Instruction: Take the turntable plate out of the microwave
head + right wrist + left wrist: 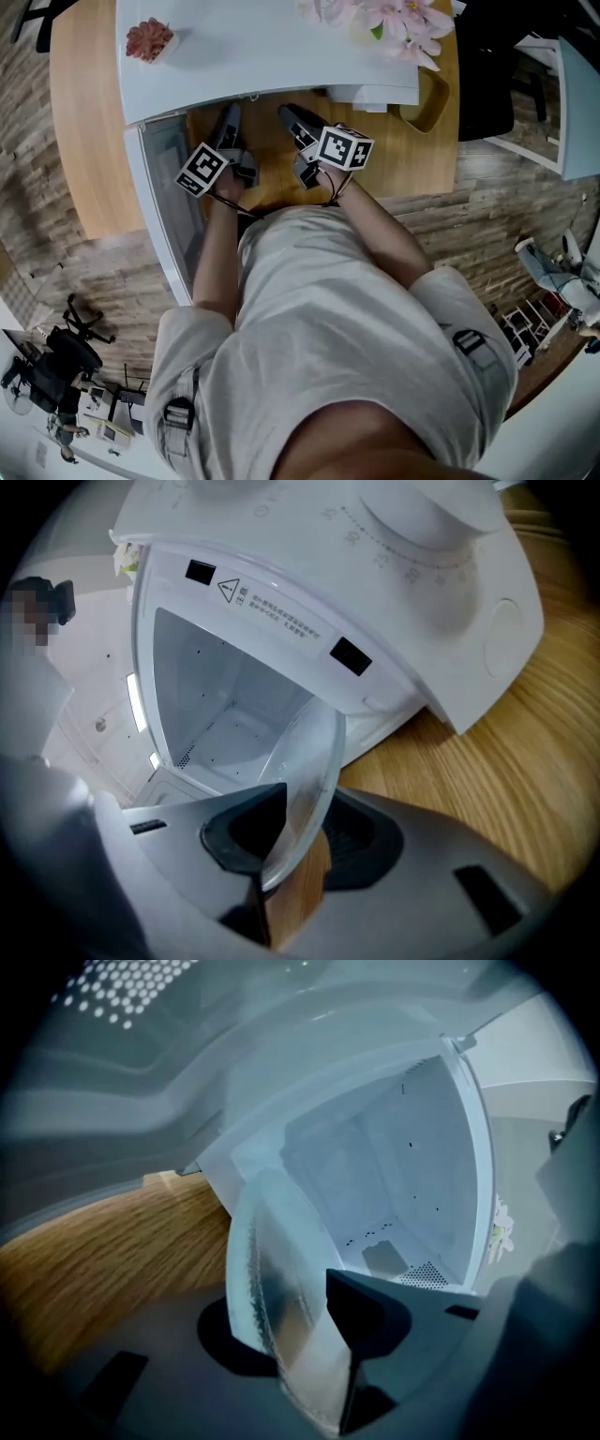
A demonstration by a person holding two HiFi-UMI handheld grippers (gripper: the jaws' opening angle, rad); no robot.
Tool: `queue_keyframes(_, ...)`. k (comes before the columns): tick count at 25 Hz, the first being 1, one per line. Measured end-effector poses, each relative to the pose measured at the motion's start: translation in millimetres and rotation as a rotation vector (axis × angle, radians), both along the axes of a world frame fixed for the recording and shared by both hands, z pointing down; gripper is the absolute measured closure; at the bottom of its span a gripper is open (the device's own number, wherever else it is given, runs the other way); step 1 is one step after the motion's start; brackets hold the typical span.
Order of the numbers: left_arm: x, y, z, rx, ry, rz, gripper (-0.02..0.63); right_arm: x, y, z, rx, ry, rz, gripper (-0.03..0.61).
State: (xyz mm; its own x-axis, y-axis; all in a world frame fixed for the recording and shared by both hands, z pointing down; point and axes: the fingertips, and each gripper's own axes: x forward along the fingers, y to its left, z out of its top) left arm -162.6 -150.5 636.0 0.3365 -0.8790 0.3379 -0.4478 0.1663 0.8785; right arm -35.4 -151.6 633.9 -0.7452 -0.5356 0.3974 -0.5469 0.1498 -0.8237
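Note:
The clear glass turntable plate (281, 1269) stands on edge in front of the open white microwave (262, 47), outside its cavity (216, 696). In the left gripper view the plate runs between the jaws of my left gripper (300, 1321); the jaws stand wide and do not seem to press it. My right gripper (300, 832) is shut on the plate's rim (314, 752), which is pinched between its dark pads. In the head view both grippers, left (230, 122) and right (291, 117), reach side by side under the microwave's front edge, and the plate is hidden there.
The microwave door (169, 206) hangs open at the left, beside my left arm. The microwave sits on a wooden table (84, 112). Pink flowers (403, 19) and a small pink thing (150, 39) lie on top of it. A tan container (427, 103) stands at its right.

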Motion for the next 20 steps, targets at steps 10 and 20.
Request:
queue_keyframes(10, 0, 7, -4, 0.032, 0.005, 0.0, 0.491, 0, 9, 2, -0.02, -0.013, -0.01, 0.456)
queue_keyframes(20, 2, 10, -8, 0.029, 0.038, -0.021, 0.523, 5, -1, 7, 0.013, 0.027, -0.033, 0.401)
